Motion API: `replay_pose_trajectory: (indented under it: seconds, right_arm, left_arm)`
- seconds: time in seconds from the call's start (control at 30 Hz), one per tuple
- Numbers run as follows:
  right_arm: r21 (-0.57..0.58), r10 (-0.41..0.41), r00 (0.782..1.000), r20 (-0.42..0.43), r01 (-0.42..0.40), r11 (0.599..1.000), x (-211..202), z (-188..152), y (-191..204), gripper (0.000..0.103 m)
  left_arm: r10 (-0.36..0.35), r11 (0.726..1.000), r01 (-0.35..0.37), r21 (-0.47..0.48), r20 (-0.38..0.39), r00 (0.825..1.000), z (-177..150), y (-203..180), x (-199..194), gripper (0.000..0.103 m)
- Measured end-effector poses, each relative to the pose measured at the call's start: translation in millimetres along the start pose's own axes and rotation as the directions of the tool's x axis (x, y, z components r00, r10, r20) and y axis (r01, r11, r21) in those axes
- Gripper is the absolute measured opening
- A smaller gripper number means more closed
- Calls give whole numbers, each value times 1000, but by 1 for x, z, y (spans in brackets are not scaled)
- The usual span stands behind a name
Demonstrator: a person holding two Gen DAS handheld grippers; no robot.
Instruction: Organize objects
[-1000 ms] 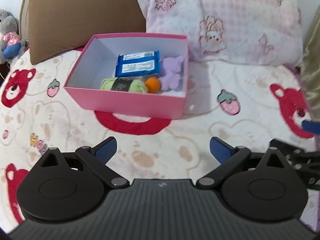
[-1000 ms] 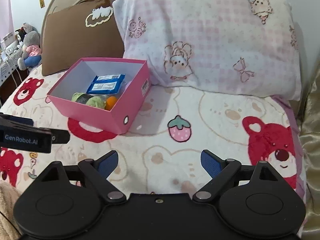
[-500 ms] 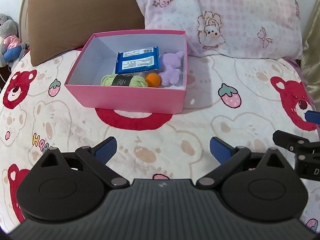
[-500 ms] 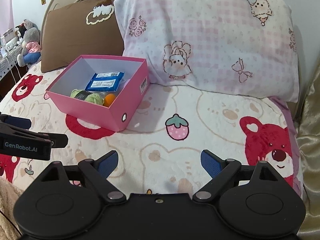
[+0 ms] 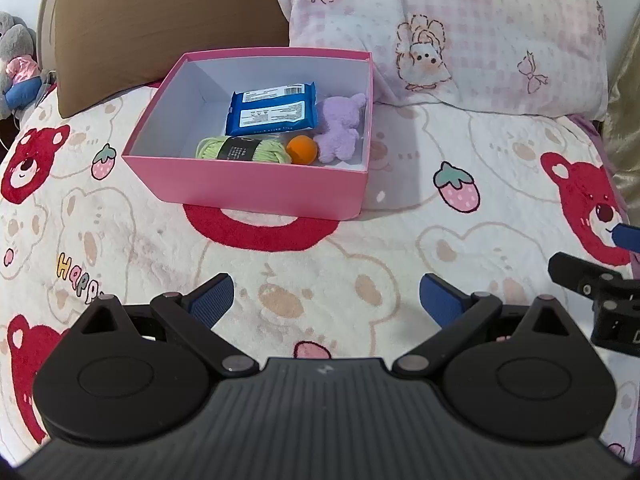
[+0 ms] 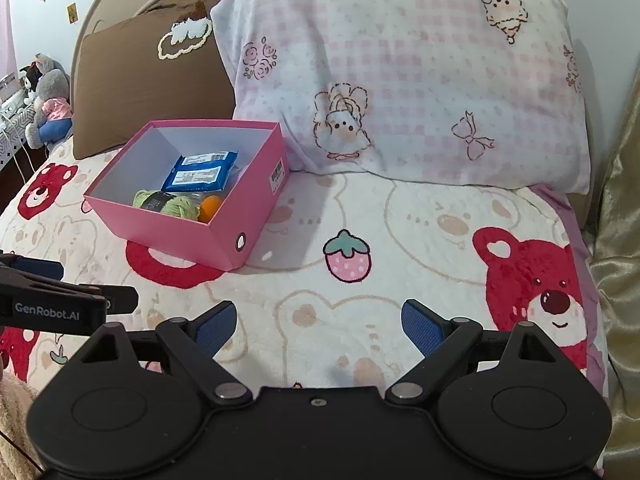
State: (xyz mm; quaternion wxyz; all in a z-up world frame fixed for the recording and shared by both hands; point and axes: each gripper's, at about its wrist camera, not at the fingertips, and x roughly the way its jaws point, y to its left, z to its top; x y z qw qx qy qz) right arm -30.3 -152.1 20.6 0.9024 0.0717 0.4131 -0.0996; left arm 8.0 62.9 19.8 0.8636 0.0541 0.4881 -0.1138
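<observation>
Pink box (image 5: 256,184) at upper centre of frame, on bedspread (image 5: 320,264). Holds yarn (image 5: 240,150), blue packet (image 5: 272,110), orange ball (image 5: 302,150), purple plush (image 5: 340,128). Probably light, thin card walls; grip rim gently. Left gripper (image 5: 326,300), right gripper (image 6: 318,322): jaws wide apart, empty.

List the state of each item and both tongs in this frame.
pink box: lidless, upright on the blanket
blue packet: in box
green yarn: in box
orange ball: in box
purple plush: in box
left tongs: open, empty
right tongs: open, empty
</observation>
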Motion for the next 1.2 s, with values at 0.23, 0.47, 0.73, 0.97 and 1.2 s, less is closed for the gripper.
replay_pose_trajectory:
  seconds: [0.23, 0.47, 0.73, 0.97, 1.2]
  right_arm:
    - [0, 6, 1000, -8, -6, 1000, 2, -1, 0, 92]
    - [13, 15, 1000, -8, -15, 1000, 1, -1, -1, 92]
    - [7, 14, 1000, -13, -13, 1000, 1, -2, -1, 92]
    - [10, 23, 999, -26, -23, 1000, 2, -3, -2, 92]
    - [18, 24, 999, -30, -23, 1000, 3, -4, -3, 92]
  left_arm:
    - [-18, 1000, 18, 0, -11, 1000, 0, -2, 2, 101]
    - [-9, 1000, 9, 8, -4, 1000, -1, -4, 4, 101]
    - [31, 999, -31, 15, 6, 1000, 0, -6, 3, 101]
    - [31, 999, -32, 24, 15, 999, 0, -7, 1, 101]
    - [26, 999, -26, 22, 7, 1000, -1, -7, 3, 101]
